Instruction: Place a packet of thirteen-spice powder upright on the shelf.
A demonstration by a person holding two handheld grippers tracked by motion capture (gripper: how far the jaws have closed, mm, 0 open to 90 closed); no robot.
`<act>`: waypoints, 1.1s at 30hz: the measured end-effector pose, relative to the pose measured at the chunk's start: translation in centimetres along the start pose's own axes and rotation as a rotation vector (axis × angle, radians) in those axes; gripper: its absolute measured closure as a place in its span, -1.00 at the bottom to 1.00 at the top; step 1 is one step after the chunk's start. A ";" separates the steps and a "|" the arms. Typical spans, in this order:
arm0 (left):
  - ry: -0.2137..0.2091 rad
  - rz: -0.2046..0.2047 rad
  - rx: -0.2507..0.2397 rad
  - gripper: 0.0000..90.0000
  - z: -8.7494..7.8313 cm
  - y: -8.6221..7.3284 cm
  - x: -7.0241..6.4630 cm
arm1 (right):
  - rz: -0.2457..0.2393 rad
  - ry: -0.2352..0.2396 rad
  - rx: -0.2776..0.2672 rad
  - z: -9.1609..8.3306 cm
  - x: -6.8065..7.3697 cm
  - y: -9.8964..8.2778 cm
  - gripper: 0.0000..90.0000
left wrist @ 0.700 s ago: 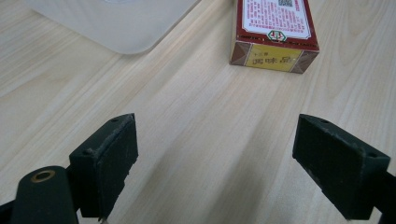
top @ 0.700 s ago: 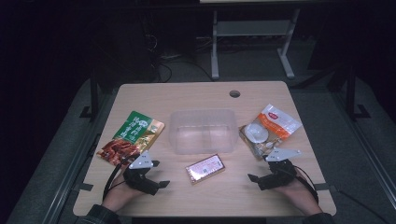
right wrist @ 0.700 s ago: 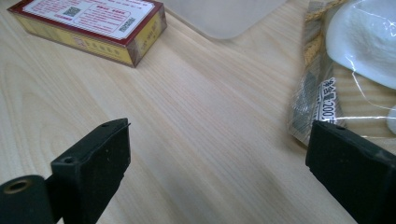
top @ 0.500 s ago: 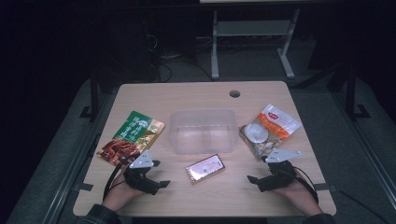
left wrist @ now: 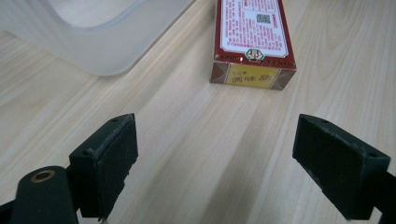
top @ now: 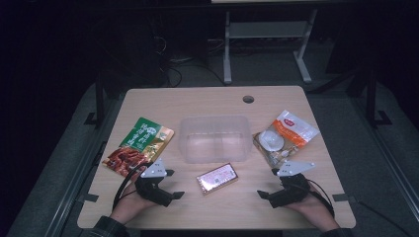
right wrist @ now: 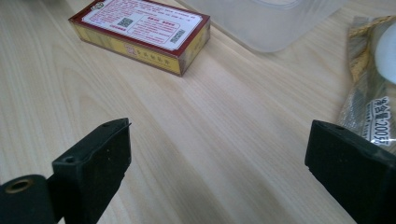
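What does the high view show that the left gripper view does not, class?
High view, not the left gripper view: the green pouch, the white-and-orange packet, both hands, the right tool, the whole table and the floor around it.

Left gripper view, not the high view: the left tool from close up, its jaws wide apart with bare wood between them, and the print on the box's end.

Both: the red box lying flat, the clear tub and the wooden tabletop.
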State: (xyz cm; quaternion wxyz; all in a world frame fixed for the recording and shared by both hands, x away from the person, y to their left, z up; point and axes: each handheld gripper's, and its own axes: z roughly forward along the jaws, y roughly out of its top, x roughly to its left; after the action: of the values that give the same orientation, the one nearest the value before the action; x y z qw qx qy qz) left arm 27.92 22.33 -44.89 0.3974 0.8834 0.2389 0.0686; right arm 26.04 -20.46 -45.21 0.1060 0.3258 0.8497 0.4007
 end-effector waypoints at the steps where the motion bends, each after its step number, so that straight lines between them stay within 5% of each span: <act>1: 0.000 0.000 0.000 -0.70 0.0 0.0 0.0 | 0.000 0.000 0.000 0.0 0.0 0.0 -0.86; 14: -0.024 0.010 -0.026 -0.70 1.1 1.7 -0.3 | -0.001 0.004 0.004 0.2 0.2 0.1 -0.86; 25: -0.057 0.066 0.001 -0.71 3.1 2.9 -1.3 | -0.005 0.016 0.008 0.5 0.3 0.1 -0.85; 33: -0.071 0.067 0.023 -0.70 5.0 3.6 -1.8 | -0.008 0.027 0.008 0.6 0.2 0.1 -0.85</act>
State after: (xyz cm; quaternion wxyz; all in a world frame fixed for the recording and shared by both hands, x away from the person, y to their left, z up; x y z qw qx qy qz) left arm 29.21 16.05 -45.48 0.3928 0.8973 0.1955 0.0478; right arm 26.15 -19.94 -45.50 0.0946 0.3174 0.8540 0.4012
